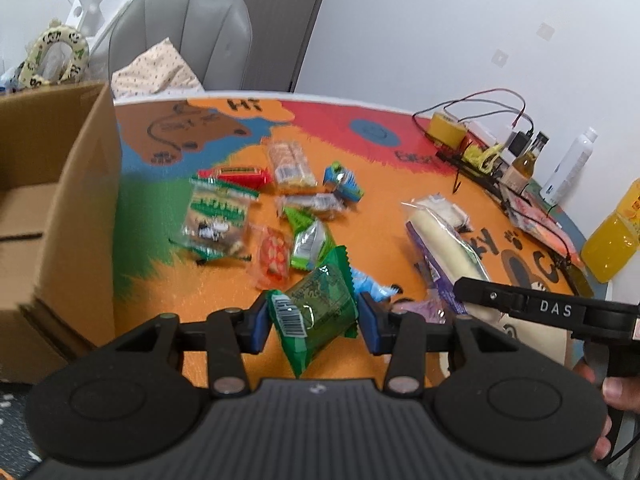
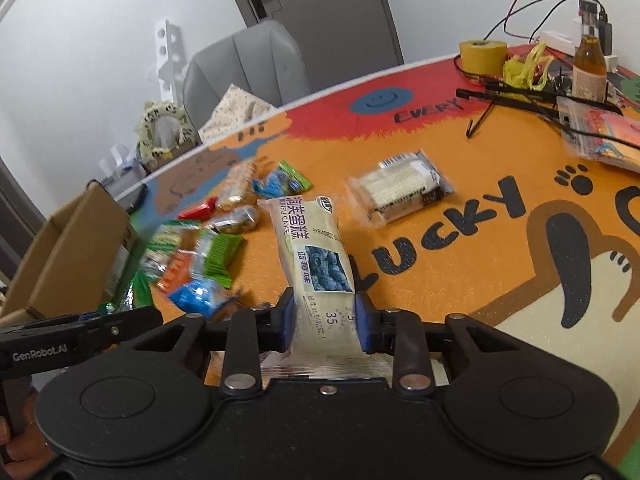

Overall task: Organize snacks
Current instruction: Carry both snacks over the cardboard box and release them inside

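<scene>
My left gripper (image 1: pixel 314 322) is shut on a green snack packet (image 1: pixel 320 304) with a barcode, and its blue pads press both sides as it hangs just above the orange table mat (image 1: pixel 380 208). My right gripper (image 2: pixel 325 320) is shut on the near end of a long white cake packet (image 2: pixel 312 248) with a blueberry picture. The far end of that packet points away over the mat. Several small loose snacks (image 1: pixel 248 208) lie scattered in the middle of the mat. An open cardboard box (image 1: pixel 60 200) stands at the left edge of the table.
A clear-wrapped white snack (image 2: pixel 400 188) lies alone right of the pile. At the back right are a yellow tape roll (image 2: pixel 482 56), wires, a brown glass bottle (image 2: pixel 588 68) and a yellow drink bottle (image 1: pixel 612 236). A grey chair (image 1: pixel 192 40) stands behind the table.
</scene>
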